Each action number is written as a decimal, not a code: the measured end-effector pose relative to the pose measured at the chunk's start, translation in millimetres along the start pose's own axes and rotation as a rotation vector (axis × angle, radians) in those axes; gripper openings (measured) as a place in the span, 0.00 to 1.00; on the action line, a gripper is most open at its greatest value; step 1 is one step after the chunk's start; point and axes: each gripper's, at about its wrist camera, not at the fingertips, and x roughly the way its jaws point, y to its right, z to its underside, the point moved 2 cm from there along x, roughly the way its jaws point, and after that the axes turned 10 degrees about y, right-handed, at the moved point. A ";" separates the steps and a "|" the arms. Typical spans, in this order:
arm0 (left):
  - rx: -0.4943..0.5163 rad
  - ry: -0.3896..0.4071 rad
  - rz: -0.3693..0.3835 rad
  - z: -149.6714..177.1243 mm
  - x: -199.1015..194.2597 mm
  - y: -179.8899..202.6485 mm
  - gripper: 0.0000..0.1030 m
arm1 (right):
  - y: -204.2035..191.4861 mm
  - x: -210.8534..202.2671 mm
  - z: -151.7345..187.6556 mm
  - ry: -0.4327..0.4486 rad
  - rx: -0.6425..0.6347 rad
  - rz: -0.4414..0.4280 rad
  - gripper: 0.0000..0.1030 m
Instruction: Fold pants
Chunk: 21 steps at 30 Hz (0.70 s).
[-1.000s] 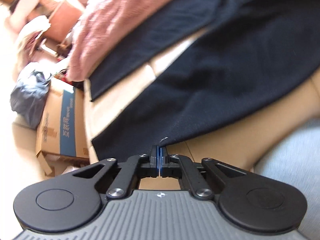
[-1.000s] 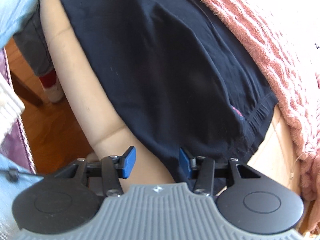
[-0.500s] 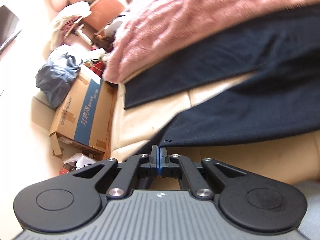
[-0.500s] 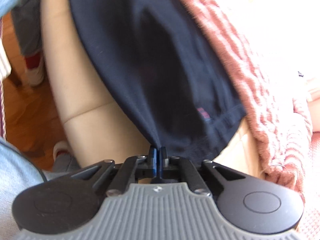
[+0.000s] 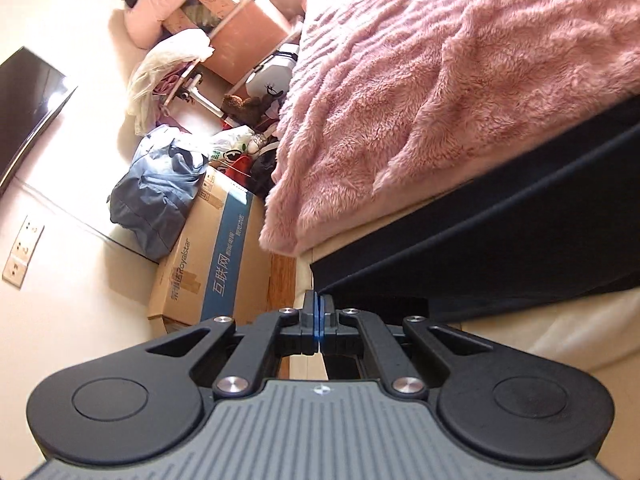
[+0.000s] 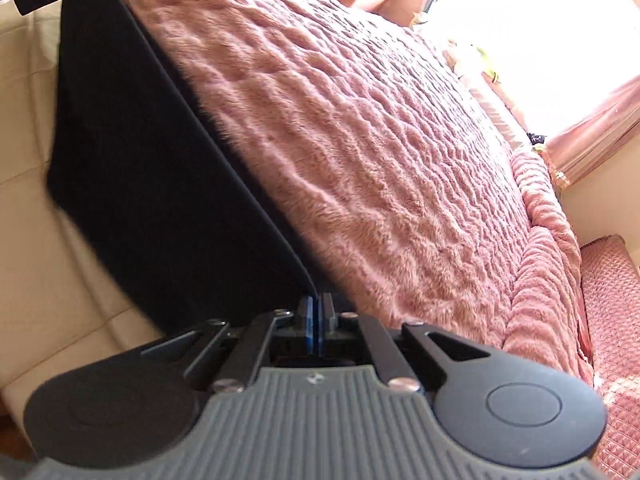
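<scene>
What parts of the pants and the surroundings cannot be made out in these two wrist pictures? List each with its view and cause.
- Left wrist view: most of the pants run off the right edge; the left gripper, shut on their corner, hides the pinched bit.
- Right wrist view: the pants are blurred along their left edge; the right gripper body covers their lower part.
- Right wrist view: the window area is washed out by glare.
- Left wrist view: small print on the cardboard box is too small.

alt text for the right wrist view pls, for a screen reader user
The right gripper, shut, pinches an edge of the dark pants, lifted taut over a cream bed edge. A fluffy pink blanket fills the frame beyond, with a sunlit window far right.
</scene>
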 end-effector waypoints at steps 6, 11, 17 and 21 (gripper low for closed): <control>0.128 -0.068 -0.008 -27.0 66.3 30.0 0.00 | 31.3 99.8 -10.7 -0.053 0.033 -0.027 0.00; 0.188 -0.118 0.002 -39.3 117.6 51.9 0.00 | 29.2 169.5 -2.1 -0.118 0.060 -0.068 0.00; 0.258 -0.145 0.026 -39.9 158.6 78.1 0.00 | 17.2 209.1 13.1 -0.173 0.083 -0.102 0.00; 0.259 -0.157 0.053 -34.4 174.5 86.3 0.10 | 16.2 218.9 16.5 -0.190 0.112 -0.108 0.00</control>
